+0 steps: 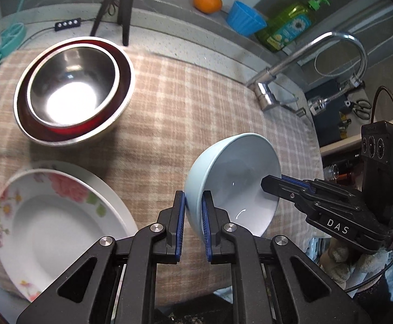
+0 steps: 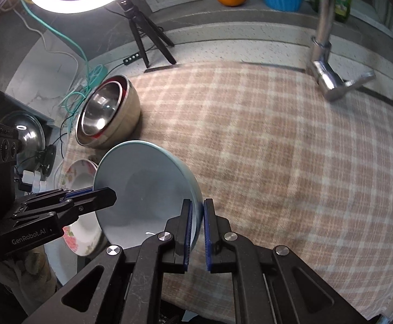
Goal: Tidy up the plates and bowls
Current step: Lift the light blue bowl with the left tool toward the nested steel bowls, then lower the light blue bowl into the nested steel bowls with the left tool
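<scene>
Bowl [image 1: 234, 178] empty, rim pinched by both hand-held grippers [image 1: 193, 210] [image 2: 197, 216]; steel bowl [image 1: 72, 91] nested in larger bowl [image 1: 115, 118].

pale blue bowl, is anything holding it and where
Both tongs hold the pale blue bowl by its rim, left tongs and right tongs on opposite sides.

Three bowls — one pale blue bowl [image 1: 237, 178], two nested steel bowls [image 1: 72, 89] — and one floral plate [image 1: 48, 216].

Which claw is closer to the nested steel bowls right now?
Left. Both claws grip the light blue bowl: the left claw on the rim toward the nested steel bowls, the right claw on the opposite rim, farther away.
</scene>
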`<state>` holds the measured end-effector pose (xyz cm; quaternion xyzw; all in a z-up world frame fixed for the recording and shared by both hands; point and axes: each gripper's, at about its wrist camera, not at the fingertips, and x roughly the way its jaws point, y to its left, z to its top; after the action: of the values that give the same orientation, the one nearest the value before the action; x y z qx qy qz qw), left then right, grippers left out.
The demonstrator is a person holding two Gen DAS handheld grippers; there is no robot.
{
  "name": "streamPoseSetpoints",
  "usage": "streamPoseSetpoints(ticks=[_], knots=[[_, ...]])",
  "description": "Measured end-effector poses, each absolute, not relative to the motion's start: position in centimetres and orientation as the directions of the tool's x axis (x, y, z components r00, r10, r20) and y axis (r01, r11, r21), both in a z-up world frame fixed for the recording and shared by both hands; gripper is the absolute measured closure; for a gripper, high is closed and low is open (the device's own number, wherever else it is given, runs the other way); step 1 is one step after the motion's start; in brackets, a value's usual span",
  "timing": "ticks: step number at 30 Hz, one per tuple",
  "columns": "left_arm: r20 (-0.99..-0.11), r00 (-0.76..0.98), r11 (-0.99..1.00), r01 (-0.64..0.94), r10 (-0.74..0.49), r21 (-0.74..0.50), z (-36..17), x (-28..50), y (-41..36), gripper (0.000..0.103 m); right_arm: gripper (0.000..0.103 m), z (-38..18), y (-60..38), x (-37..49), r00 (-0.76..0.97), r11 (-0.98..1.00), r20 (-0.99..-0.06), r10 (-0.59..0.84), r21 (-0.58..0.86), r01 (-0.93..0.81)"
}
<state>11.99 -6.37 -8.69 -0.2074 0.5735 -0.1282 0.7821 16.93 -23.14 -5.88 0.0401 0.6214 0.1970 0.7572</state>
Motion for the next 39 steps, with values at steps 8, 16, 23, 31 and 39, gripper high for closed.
streamPoseSetpoints(ticks=[8,16,23,31,39], knots=[[-0.832,0.376,0.878,-0.086,-0.409,-0.471,-7.2,13.0,-2.3,0.092,0.095,-3.7,-18.7,19.2,0.178,0.897,-0.917,0.356,0.282,-0.339],[-0.827,0.425,0.875,-0.141,-0.369,-0.463,-6.7,13.7,1.3,0.092,0.095,-3.0,-14.7,21.5,0.200,0.882,-0.906,0.372,0.279,-0.379],[-0.829,0.449,0.872,-0.186,-0.334,-0.453,-6.6,15.1,3.9,0.092,0.095,-3.3,-11.6,23.3,0.203,0.872,-0.902,0.381,0.278,-0.403],[-0.839,0.446,0.864,-0.236,-0.311,-0.445,-7.6,16.7,6.4,0.092,0.095,-4.0,-8.6,25.6,0.206,0.868,-0.901,0.381,0.271,-0.417],[-0.850,0.430,0.856,-0.269,-0.303,-0.441,-8.7,17.4,8.0,0.092,0.095,-5.1,-6.4,27.5,0.185,0.865,-0.908,0.376,0.273,-0.421]])
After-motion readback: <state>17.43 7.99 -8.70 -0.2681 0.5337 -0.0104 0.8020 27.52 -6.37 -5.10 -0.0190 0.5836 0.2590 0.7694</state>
